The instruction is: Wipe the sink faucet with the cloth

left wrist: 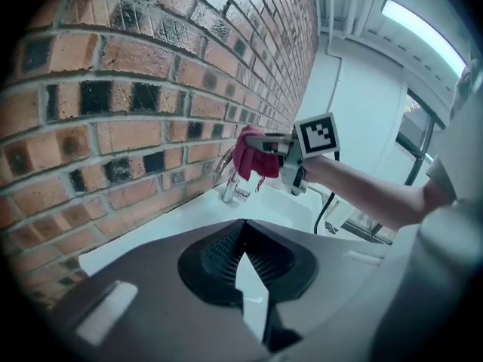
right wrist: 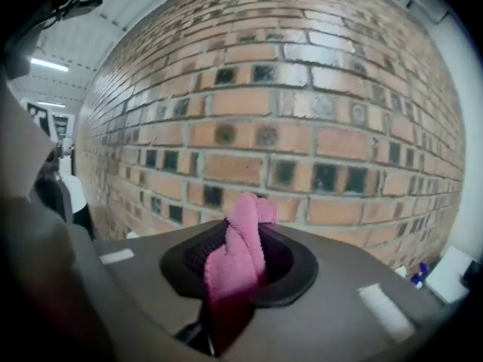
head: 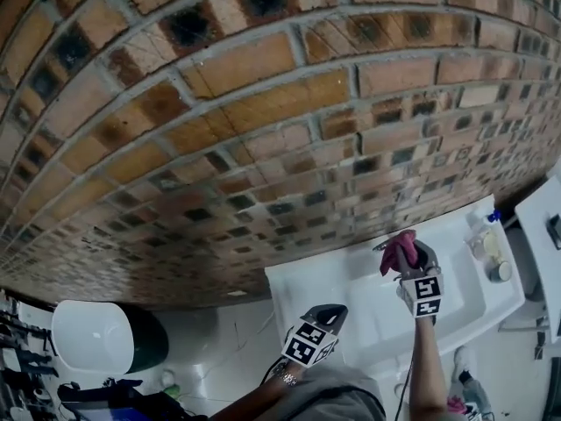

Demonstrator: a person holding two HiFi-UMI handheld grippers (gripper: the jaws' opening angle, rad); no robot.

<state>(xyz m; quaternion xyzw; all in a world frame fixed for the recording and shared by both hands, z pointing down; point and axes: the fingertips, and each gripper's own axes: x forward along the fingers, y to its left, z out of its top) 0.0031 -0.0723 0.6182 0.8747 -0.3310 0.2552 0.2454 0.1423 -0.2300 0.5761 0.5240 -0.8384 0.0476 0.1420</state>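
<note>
1. R tongs (right wrist: 243, 232) are clamped on a pink cloth (right wrist: 235, 262), which is bunched btwn the jaws w/ its tip poking out front.
2. L tongs (left wrist: 243, 225) are pressed together w/ nothing in them, hanging over the near edge of the sink (head: 351, 301).
3. The faucet (left wrist: 232, 185) stands at the sink's back by the brick wall (head: 263, 103), its chrome spout curving up, then out over the basin.
4. Key relation: the cloth hangs right at the spout's top, just ahead of R tongs (touching or a hair off, can't tell). R is far nearer than L.
5. Next stroke prob. needs to follow the spout's curve down twd its base.
</note>
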